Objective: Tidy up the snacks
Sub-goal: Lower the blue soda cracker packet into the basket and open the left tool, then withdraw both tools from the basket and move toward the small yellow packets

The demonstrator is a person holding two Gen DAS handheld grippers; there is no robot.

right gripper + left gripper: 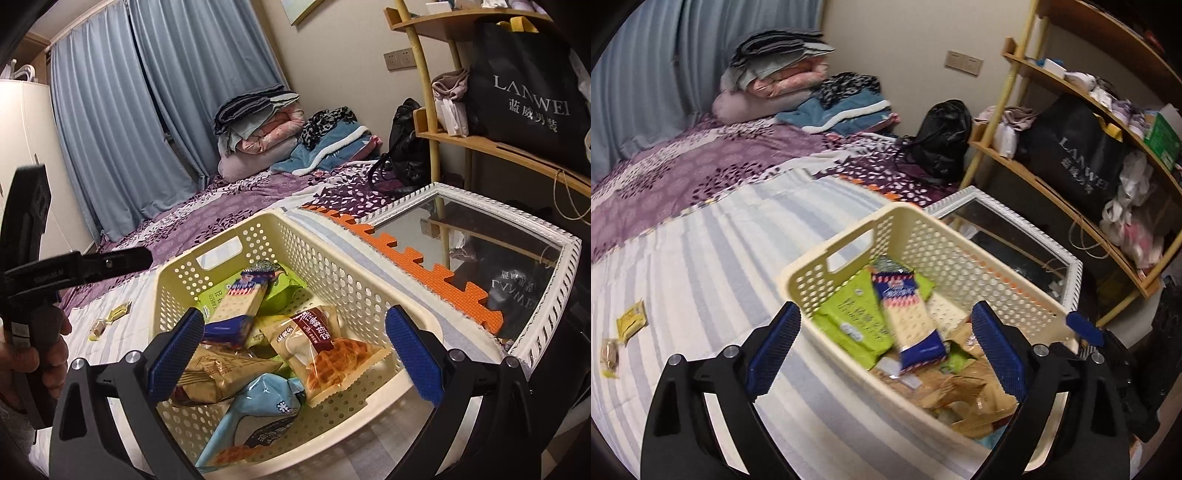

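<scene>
Cream perforated basket (960, 254) sat on the bed (701, 258), on the striped blue-white sheet, next to a white-framed mirror (554, 280) and an orange foam mat (424, 266).

Left hand-held gripper (886, 354) hung over the basket's near-left rim w/ jaws released wide, nothing between the pads. Blue-and-red cracker pack (908, 317) lay tilted in the basket, leaning on a green packet (849, 314); it looked motion-blurred. Brown wrapped snacks (971, 398) lay at the near end of the basket.

Right hand-held gripper (295, 354) also spread open above the basket's near edge, gripping nothing. Below it: waffle pack (325, 354), light-blue packet (258, 413), brown pack (218, 373).

Two small snacks were outside the basket on the sheet to the left: yellow sachet (631, 323) and small brown-wrapped piece (609, 356), well apart from the basket.

In right wrist view, a person's hand (40, 354) held the left tool's grip at far left.
</scene>
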